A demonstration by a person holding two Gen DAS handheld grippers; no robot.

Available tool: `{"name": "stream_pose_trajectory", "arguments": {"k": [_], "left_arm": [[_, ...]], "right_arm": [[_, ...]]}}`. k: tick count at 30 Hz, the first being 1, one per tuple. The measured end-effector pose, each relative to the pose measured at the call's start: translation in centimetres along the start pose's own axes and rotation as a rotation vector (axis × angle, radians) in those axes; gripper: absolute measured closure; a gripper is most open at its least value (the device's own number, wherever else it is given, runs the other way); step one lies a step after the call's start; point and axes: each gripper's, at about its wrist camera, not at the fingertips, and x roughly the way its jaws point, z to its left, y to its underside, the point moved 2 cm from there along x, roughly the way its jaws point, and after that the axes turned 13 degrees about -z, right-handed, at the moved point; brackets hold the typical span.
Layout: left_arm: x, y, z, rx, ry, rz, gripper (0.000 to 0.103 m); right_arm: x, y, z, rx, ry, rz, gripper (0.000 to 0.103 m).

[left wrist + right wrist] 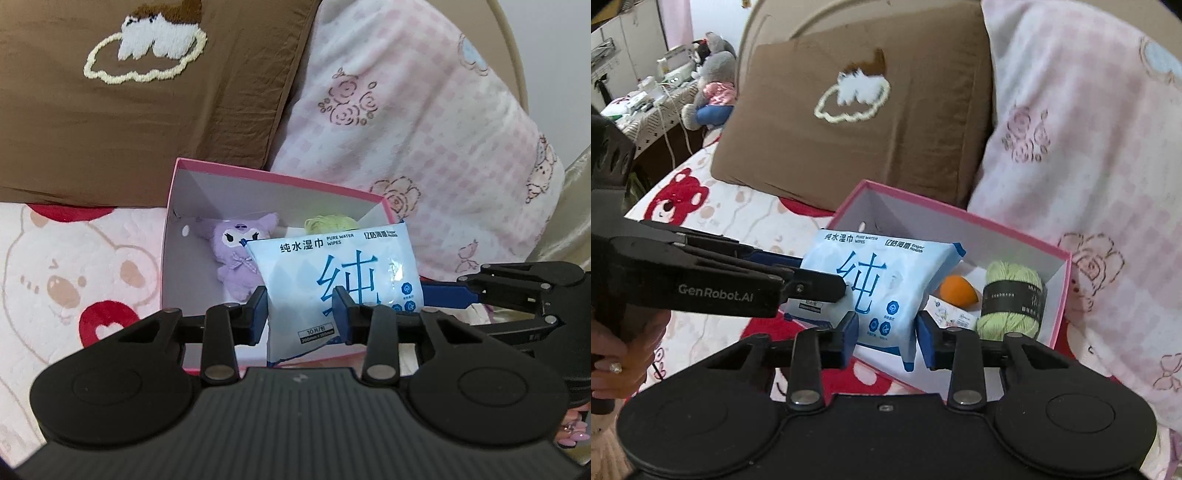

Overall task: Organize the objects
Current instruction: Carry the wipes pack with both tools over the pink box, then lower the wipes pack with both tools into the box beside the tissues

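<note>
A: Left wrist view first: the left gripper (299, 314) has its jaws clamped on the lower part of the wipes packet (332, 284), one pad on each side of it.

B: And the right gripper (886, 338)?

A: Its jaws are closed in on the same packet at the lower corner. In the right wrist view the pads seem to press its sides, though motion blur there makes full contact hard to confirm.

B: Where is the packet against the pink box (177, 206)?

A: Held upright above the box, over its near half, between both grippers.

B: What lies in the box?

A: A purple plush toy (238, 254) lies on the box floor by its left wall. A green yarn skein (1012, 306) sits at the right wall, with an orange egg-shaped thing (956, 291) just beside it toward the middle.

B: And around the box?

A: It sits on a bed sheet (55, 280) with bear prints. A brown pillow (129, 110) leans behind the box's far left, and a pink floral pillow (424, 147) behind its far right.
</note>
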Motion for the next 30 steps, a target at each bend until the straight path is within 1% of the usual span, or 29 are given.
{"name": "stream_pose_trajectory", "arguments": {"k": [5, 12, 16, 22, 25, 27, 30], "left_arm": [[1.5, 0.7, 0.6, 0.001, -0.01, 0.003, 0.068], [3.4, 1.9, 1.0, 0.042, -0.039, -0.006, 0.068], [4.7, 2.9, 1.2, 0.101, -0.056, 0.02, 0.068], [6.3, 4.2, 1.7, 0.135, -0.057, 0.042, 0.07], [7.0, 4.6, 1.8, 0.142, -0.047, -0.006, 0.071], [7.5, 4.9, 1.7, 0.145, -0.048, -0.012, 0.071], [8.1, 5.3, 1.3, 0.175, -0.057, -0.019, 0.071]], "right_arm": [[1.8, 0.6, -1.1, 0.039, 0.009, 0.012, 0.064], [4.2, 2.2, -2.0, 0.093, -0.002, 0.041, 0.064], [5.8, 3.0, -2.9, 0.135, -0.01, 0.049, 0.064], [7.9, 4.5, -4.1, 0.2, -0.025, 0.075, 0.064], [8.7, 5.3, -4.7, 0.22, -0.028, 0.097, 0.064], [9.3, 5.9, -5.3, 0.255, -0.018, 0.097, 0.064], [10.0, 6.6, -6.3, 0.32, -0.005, 0.081, 0.064]]}}
